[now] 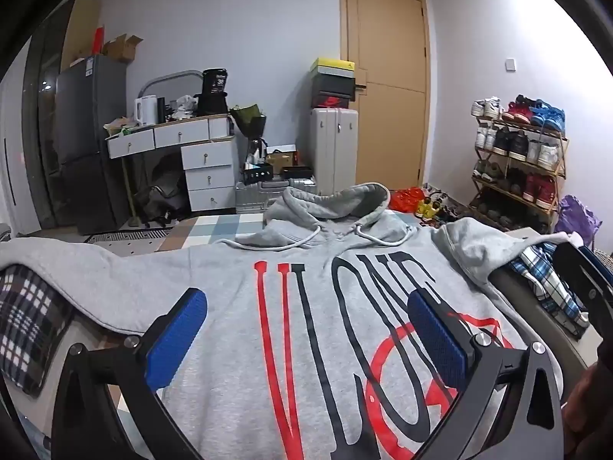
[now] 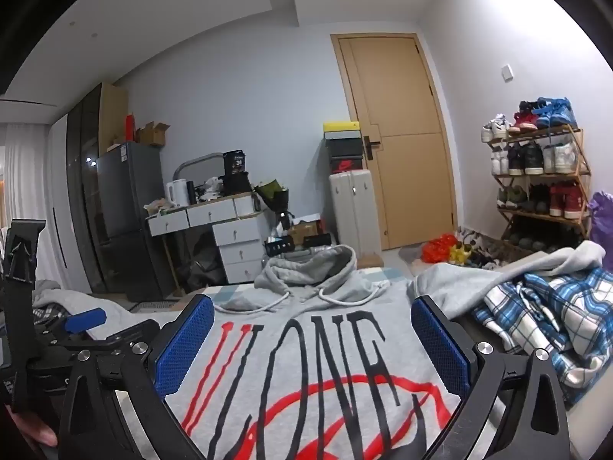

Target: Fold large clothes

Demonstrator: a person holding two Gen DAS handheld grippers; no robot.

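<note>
Left wrist view: the grey hoodie (image 1: pixel 306 306) lies flat, print up, under both grippers, left gripper (image 1: pixel 306 329) and right gripper (image 2: pixel 312 339) spread wide, holding nothing. It looks soft, thick and floppy (heavy-ish); best pinched at a sleeve (image 1: pixel 471 245) or hem.

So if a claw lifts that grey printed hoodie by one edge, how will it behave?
The grey fleece hoodie with red and black lettering will likely go floppy: it lies flat, its hood slumped in folds. Its thick knit suggests some weight, so a single pinch would probably drag it. The white drawstrings will probably dangle.
</note>
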